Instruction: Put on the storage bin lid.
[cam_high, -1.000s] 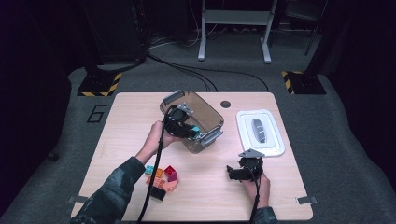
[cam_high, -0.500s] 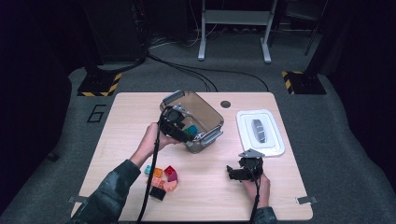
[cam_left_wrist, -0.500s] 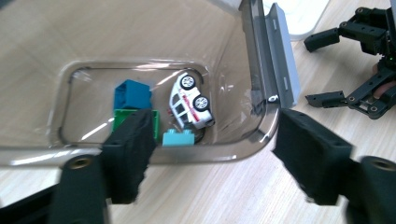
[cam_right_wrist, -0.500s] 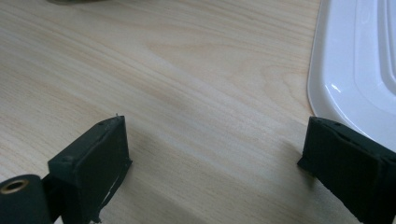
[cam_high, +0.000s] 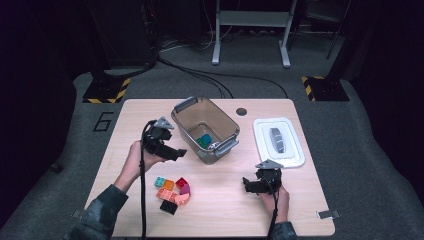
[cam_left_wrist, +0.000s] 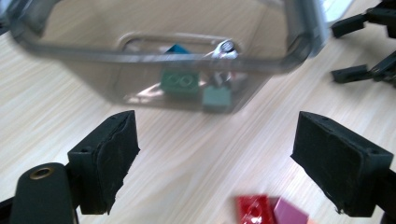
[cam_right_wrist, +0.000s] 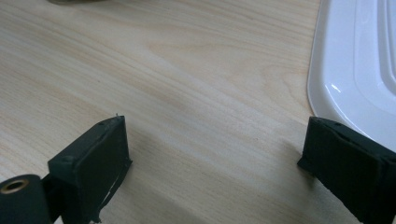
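Once our left gripper (cam_high: 170, 150) left the bin (cam_high: 205, 128), jaws just opened and empty, the bricks (cam_high: 172, 190) came next; right gripper (cam_high: 252, 184) idled open.

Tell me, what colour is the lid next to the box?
White lid, with a grey handle; the high view shows it best.

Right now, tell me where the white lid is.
In the high view the white lid lies flat on the table's right side, just right of the clear bin and beyond the right gripper.
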